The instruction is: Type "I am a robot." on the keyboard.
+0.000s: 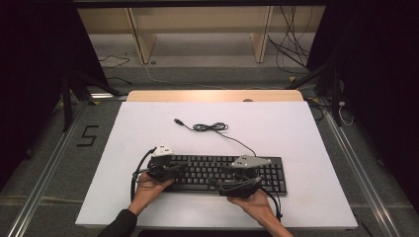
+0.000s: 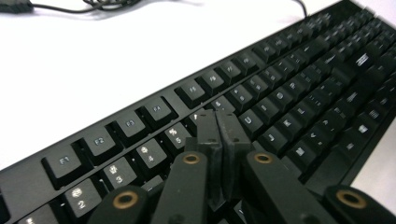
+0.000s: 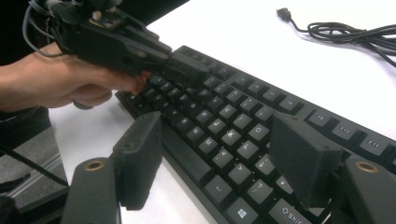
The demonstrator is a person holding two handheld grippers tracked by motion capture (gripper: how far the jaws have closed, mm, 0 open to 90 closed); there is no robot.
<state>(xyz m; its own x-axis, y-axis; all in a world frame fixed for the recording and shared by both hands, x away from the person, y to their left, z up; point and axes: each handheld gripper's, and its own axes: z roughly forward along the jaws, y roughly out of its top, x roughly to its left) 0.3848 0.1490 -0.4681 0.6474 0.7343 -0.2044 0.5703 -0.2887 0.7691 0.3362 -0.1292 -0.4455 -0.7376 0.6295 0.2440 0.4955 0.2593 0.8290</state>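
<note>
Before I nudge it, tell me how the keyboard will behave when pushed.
The keyboard looks rigid and lies flat, so it should probably slide whole across the smooth white table. Its trailing cable is floppy and may drag behind.
</note>
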